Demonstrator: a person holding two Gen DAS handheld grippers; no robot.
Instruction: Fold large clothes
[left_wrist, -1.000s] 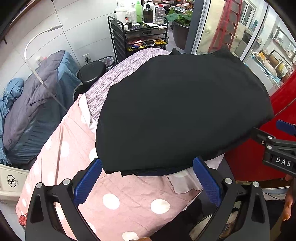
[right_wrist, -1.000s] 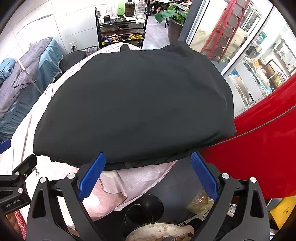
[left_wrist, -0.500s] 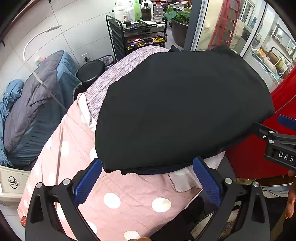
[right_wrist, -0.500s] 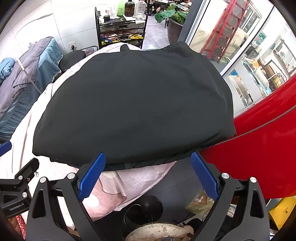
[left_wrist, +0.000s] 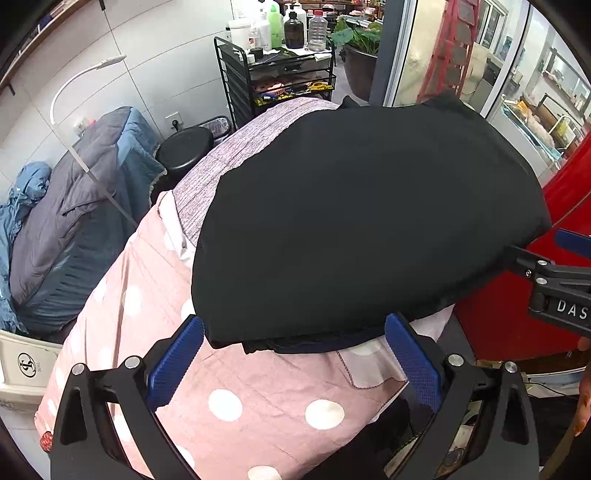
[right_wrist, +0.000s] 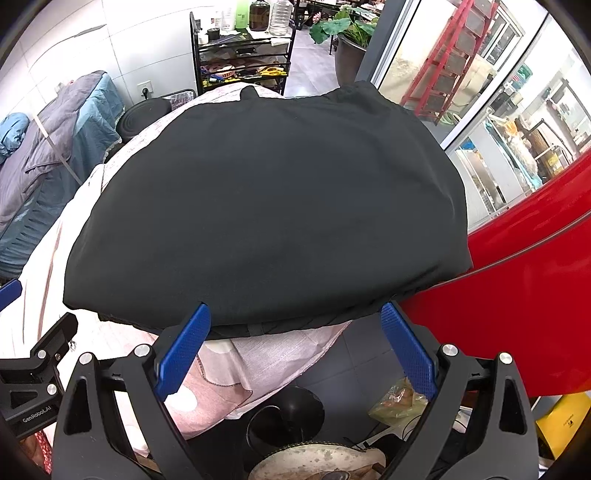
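A large black garment (left_wrist: 362, 221) lies folded flat on a table covered by a pink polka-dot cloth (left_wrist: 236, 384); it also fills the right wrist view (right_wrist: 266, 206). My left gripper (left_wrist: 295, 354) is open and empty, its blue pads at the garment's near edge. My right gripper (right_wrist: 295, 343) is open and empty, also at the near edge, further right. The right gripper's body shows at the right of the left wrist view (left_wrist: 554, 280).
A grey-striped cloth (left_wrist: 236, 155) lies under the garment's far left. A black stool (left_wrist: 184, 147), a pile of blue-grey bedding (left_wrist: 74, 206) and a black trolley with bottles (left_wrist: 280, 70) stand behind. A red panel (right_wrist: 524, 280) is at right.
Both grippers have stayed open and shifted only slightly; the view has drifted a little. The garment has not moved.
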